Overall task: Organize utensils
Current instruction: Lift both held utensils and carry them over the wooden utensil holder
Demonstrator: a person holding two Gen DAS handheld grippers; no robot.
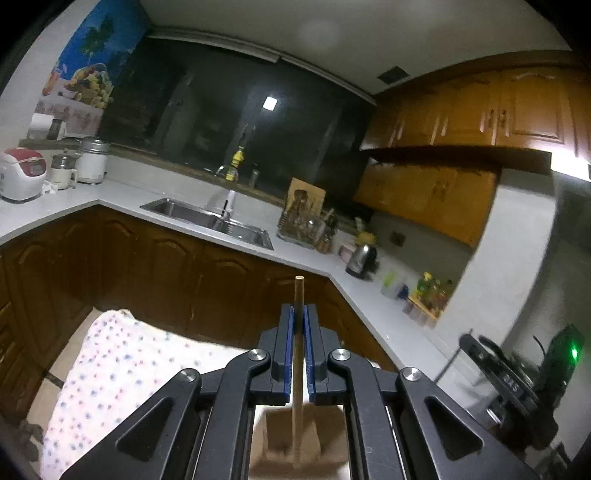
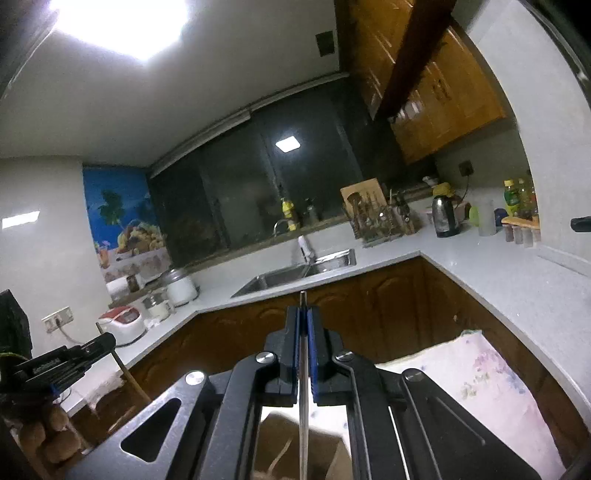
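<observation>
Left wrist view: my left claw [image 1: 299, 317] clamps a wooden stick [image 1: 297, 373]; only here, my right claw's [image 1: 513, 384] body at right.
Right wrist view: my right claw [image 2: 303, 319] clamps a thin metal utensil handle [image 2: 303, 398]; only here, ceiling lamp [image 2: 122, 22].

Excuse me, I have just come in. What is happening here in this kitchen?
A person is sorting utensils with a handheld gripper in each hand. The left gripper has its jaws shut on a thin wooden stick. The right gripper has its jaws shut on a thin metal rod. Both are held in the air, facing the sink and the counter.
</observation>
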